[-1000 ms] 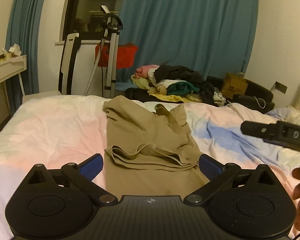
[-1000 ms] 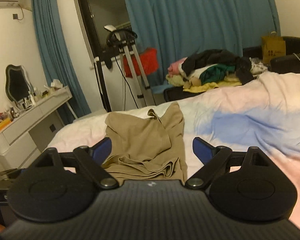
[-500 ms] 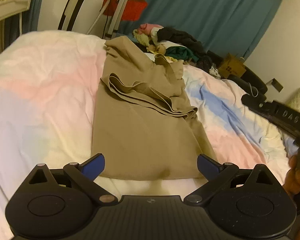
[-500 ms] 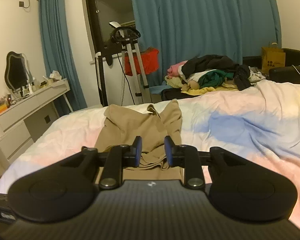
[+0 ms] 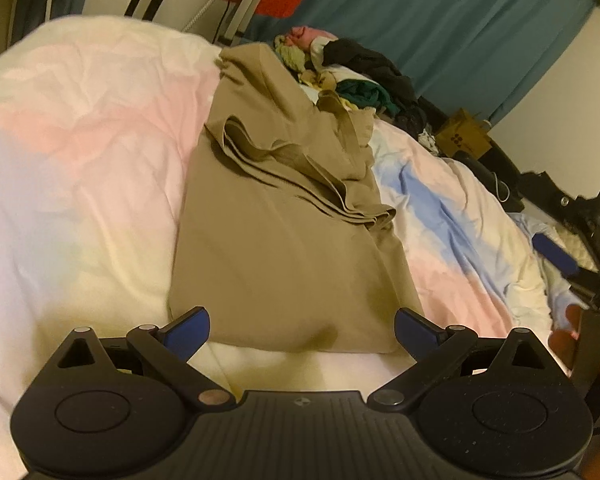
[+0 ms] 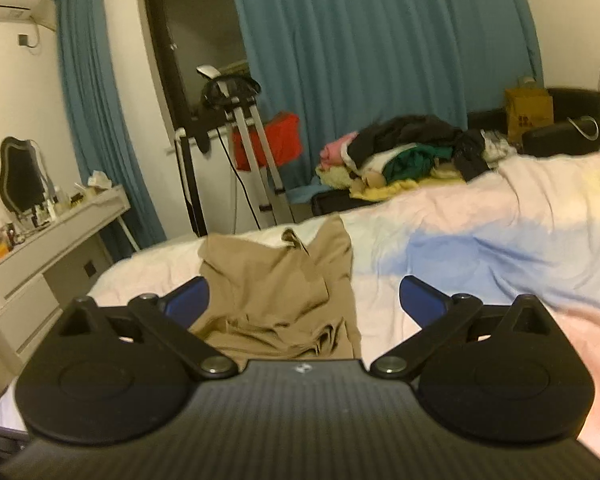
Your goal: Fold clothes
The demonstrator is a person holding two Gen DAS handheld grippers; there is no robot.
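A tan garment (image 5: 284,224) lies partly folded on the pastel bedspread (image 5: 80,152), its far half doubled back in layered folds. My left gripper (image 5: 302,326) is open and empty, hovering just before the garment's near edge. My right gripper (image 6: 304,300) is open and empty, held above the bed with the tan garment (image 6: 284,292) ahead of it. The right gripper also shows at the right edge of the left wrist view (image 5: 580,252), to the right of the garment.
A pile of mixed clothes (image 6: 404,156) sits beyond the bed's far side (image 5: 356,76). A white dresser with a mirror (image 6: 40,236) stands left. A tripod stand (image 6: 244,148), teal curtains (image 6: 380,40) and a brown paper bag (image 6: 528,112) are behind.
My left gripper tilted down and drew back toward the garment's near edge. My right gripper closed half a second ago and has opened wide again.
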